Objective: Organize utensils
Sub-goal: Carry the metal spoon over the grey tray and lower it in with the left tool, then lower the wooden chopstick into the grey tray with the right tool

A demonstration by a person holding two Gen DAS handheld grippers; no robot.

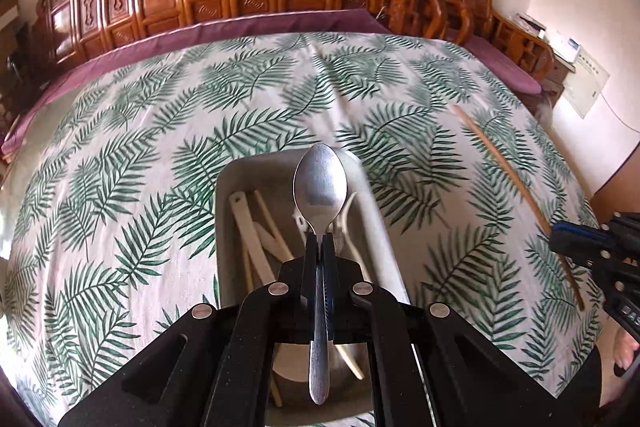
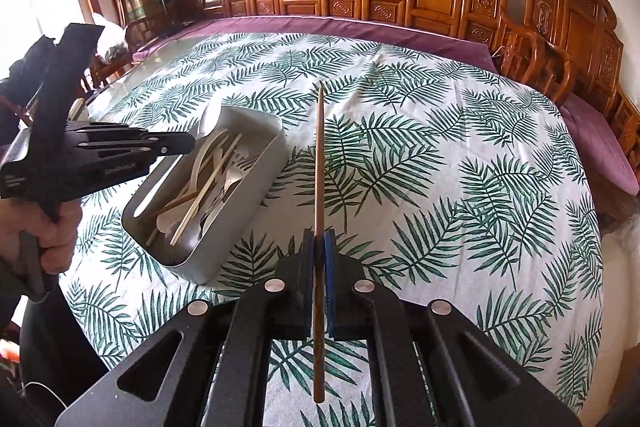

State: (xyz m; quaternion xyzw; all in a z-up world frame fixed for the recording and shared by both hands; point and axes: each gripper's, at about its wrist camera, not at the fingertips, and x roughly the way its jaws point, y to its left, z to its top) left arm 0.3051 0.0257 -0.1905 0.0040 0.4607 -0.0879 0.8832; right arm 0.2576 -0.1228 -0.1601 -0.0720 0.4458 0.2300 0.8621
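While my left gripper [image 1: 319,239] was clamped on the metal spoon [image 1: 320,183] above the grey tray [image 2: 256,183], I judged it might pivot in that thin pinch and fall outside. My right gripper [image 2: 319,239], clamped on a wooden chopstick [image 2: 319,155], had open tablecloth [image 2: 460,167] all around.
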